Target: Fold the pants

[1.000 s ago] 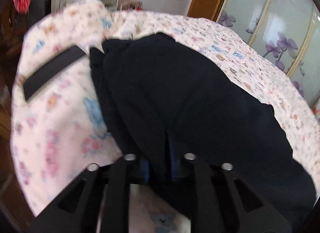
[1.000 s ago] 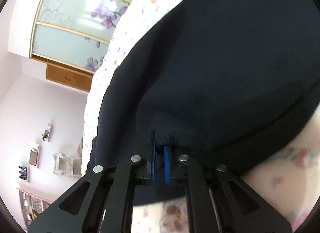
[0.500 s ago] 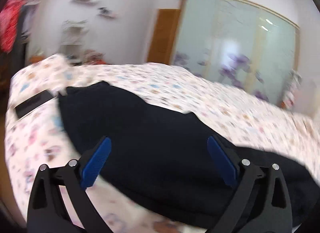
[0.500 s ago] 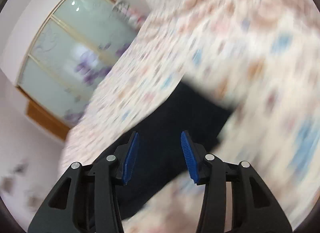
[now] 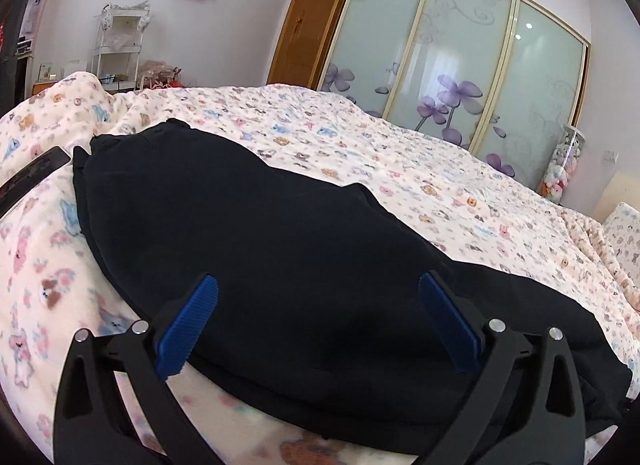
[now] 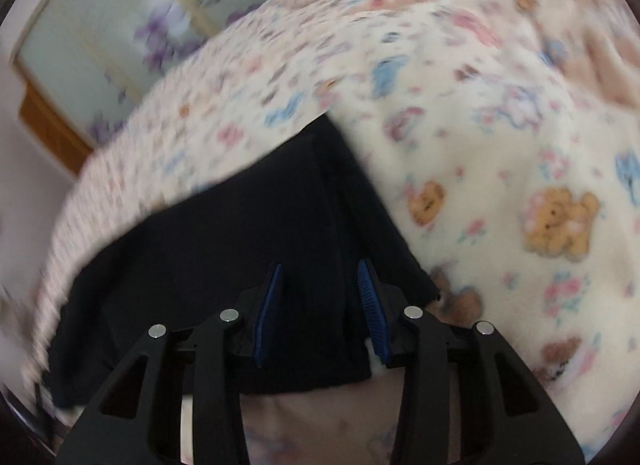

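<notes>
With the pants (image 5: 280, 257) lying folded on the bed (image 5: 400, 153), the left tool (image 5: 316, 321) gapes wide, released; the right tool (image 6: 318, 305), half-open above their edge, has just narrowed, gripping nothing.

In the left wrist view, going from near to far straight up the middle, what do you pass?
left gripper, jaws wide open → dark pants lying on the bed → teddy-bear blanket → wooden door on the far wall.

Frosted wardrobe doors (image 5: 460, 65) (purple flowers) behind the bed (image 5: 360, 153).
</notes>
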Motion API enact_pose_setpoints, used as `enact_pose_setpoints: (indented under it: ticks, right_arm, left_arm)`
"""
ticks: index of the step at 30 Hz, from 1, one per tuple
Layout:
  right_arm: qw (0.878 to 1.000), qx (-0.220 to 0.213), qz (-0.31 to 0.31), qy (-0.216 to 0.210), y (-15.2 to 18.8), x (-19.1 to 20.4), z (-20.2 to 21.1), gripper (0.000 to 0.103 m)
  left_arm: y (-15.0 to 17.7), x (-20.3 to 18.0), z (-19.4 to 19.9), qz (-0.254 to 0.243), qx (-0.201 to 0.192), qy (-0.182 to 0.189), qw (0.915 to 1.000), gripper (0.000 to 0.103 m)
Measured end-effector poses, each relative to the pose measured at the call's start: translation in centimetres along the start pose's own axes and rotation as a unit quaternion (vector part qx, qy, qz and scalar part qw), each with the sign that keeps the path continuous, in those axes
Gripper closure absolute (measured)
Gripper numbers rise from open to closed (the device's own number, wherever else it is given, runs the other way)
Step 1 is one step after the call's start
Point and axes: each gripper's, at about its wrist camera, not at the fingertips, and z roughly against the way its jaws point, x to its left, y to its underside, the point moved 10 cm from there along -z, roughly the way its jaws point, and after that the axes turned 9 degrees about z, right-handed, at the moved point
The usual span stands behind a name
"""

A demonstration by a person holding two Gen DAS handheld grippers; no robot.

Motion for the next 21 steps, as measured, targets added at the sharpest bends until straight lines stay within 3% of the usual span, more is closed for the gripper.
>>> enact_pose_setpoints:
  ticks: [2,3,6,8,11,13,15,17,19,21]
  right_arm:
    - [0.995,0.019,0.083,0.044,1.1,1.0,-0.2,0.066]
    - [0.992,0.022,0.11,0.058,1.4,1.4,-0.3,0.074]
    - [0.988,0.014,0.138,0.067,1.5,2.2,0.3,0.092]
    - [0.987,-0.007,0.14,0.074,0.9,2.4,1.0,0.094]
    - [0.98,-0.074,0.149,0.113,-1.6,2.5,3.0,0.095]
    - [0.967,-0.122,0.162,0.152,-3.3,2.7,4.6,0.095]
    - [0.944,-0.171,0.19,0.207,-4.7,3.2,6.4,0.095]
    - [0.927,-0.194,0.208,0.245,-5.7,3.5,7.0,0.095]
    - [0.934,-0.162,0.198,0.251,-5.8,2.5,5.1,0.095]
    - [0.954,-0.075,0.168,0.239,-4.2,0.0,0.9,0.093]
  left_arm:
    - [0.1,0.1,-0.1,0.002,0.004,0.0,1.0,0.002]
    - [0.2,0.1,-0.2,0.003,0.007,-0.001,1.0,0.002]
    - [0.5,0.3,-0.7,0.011,0.019,-0.003,0.9998,0.002]
    - [0.6,0.6,-0.8,0.017,0.024,-0.003,0.9996,0.002]
    - [0.6,0.7,-0.8,0.022,0.023,0.001,0.9995,0.002]
    - [0.5,0.7,-0.7,0.021,0.02,0.003,0.9996,0.002]
    - [0.5,0.6,-0.6,0.021,0.018,0.005,0.9996,0.002]
    - [0.5,0.6,-0.6,0.022,0.019,0.005,0.9996,0.002]
    - [0.5,0.7,-0.6,0.025,0.02,0.005,0.9995,0.002]
    - [0.5,0.6,-0.5,0.027,0.02,0.007,0.9994,0.002]
